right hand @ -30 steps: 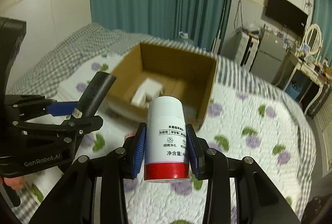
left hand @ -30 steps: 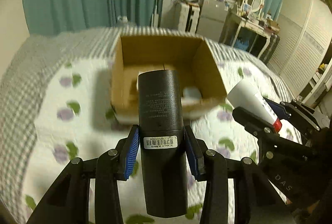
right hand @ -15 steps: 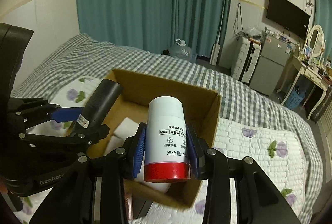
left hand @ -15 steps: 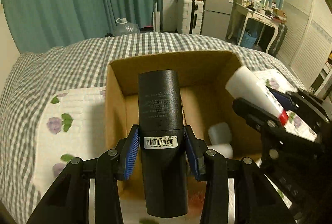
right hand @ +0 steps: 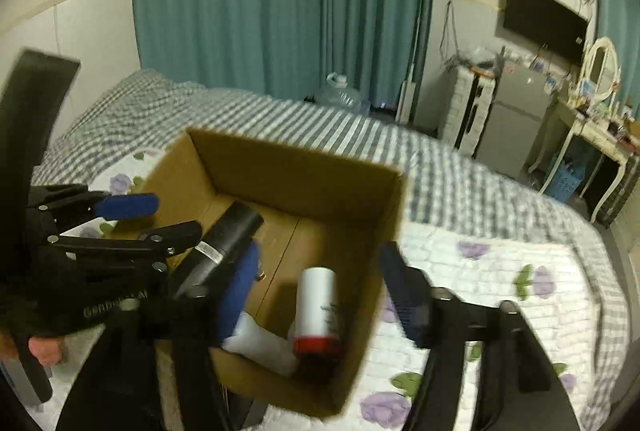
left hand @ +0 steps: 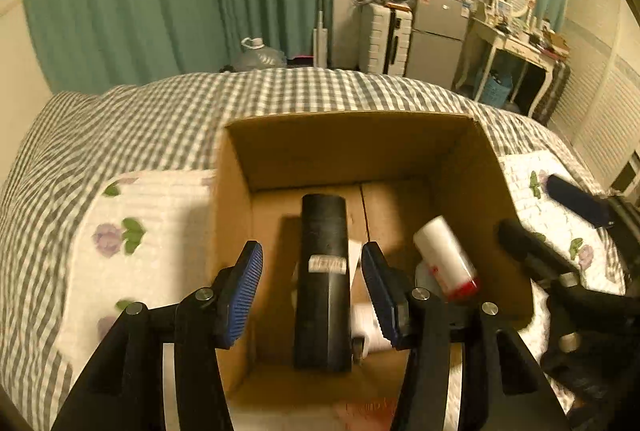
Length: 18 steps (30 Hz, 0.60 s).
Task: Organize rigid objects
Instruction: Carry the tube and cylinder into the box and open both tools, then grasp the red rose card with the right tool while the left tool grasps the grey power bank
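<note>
An open cardboard box [left hand: 352, 147] [right hand: 280, 171] sits on the bed. My left gripper [left hand: 312, 287] is open over its near edge, and the black cylinder [left hand: 322, 283] [right hand: 224, 247] lies free inside the box between the fingers. My right gripper [right hand: 320, 283] is open above the box, and the white bottle with a red cap [right hand: 318, 311] [left hand: 444, 257] is loose inside at the box's right side. Other white items [right hand: 260, 343] lie on the box floor.
The bed has a grey checked cover [left hand: 140, 123] and a white floral quilt [right hand: 500, 271]. Teal curtains, a fridge [left hand: 436, 35], a dressing table [left hand: 520, 47] and a water jug [left hand: 256, 55] stand beyond the bed.
Both grippers opened over the box. The black cylinder and the white bottle left the fingers and dropped into the box.
</note>
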Available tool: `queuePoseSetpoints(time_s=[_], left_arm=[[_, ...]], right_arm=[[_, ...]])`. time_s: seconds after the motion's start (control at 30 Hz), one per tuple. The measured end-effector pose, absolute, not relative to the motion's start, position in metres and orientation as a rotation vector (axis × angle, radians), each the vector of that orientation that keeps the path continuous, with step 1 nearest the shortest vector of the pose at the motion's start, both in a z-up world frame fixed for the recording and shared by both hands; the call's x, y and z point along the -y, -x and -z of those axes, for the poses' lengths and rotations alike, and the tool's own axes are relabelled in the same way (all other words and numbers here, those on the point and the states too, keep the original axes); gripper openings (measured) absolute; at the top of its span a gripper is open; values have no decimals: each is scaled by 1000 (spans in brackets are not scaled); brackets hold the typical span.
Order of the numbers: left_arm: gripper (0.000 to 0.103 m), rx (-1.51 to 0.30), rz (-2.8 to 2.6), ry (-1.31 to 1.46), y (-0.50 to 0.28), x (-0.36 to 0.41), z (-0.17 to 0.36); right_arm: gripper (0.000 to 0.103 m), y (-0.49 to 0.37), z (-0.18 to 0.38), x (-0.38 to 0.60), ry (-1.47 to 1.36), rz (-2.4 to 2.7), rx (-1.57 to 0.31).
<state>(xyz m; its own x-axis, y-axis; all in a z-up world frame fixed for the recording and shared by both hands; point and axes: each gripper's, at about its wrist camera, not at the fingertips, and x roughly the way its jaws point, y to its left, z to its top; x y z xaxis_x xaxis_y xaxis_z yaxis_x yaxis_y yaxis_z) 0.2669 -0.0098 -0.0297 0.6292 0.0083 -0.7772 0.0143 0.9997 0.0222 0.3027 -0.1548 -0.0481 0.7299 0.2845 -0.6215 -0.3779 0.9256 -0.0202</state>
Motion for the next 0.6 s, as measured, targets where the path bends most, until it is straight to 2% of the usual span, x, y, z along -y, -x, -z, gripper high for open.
queuePoseSetpoints(time_s=[0.1, 0.17, 0.27, 0.43, 0.6], left_arm=[[61, -874, -16, -38, -239, 6, 14], [61, -864, -31, -55, -216, 5, 5], [62, -855, -60, -63, -185, -1, 1], [63, -870, -110, -66, -149, -10, 20], [63, -885, -117, -132, -127, -5, 64]], right_arm=[[73, -278, 28, 167, 153, -352, -626], [78, -258, 18, 177, 148, -338, -604], [80, -229, 15, 189, 128, -332, -600], [81, -196, 52, 192, 108, -340, -662], [81, -183, 95, 170, 184, -363, -732]])
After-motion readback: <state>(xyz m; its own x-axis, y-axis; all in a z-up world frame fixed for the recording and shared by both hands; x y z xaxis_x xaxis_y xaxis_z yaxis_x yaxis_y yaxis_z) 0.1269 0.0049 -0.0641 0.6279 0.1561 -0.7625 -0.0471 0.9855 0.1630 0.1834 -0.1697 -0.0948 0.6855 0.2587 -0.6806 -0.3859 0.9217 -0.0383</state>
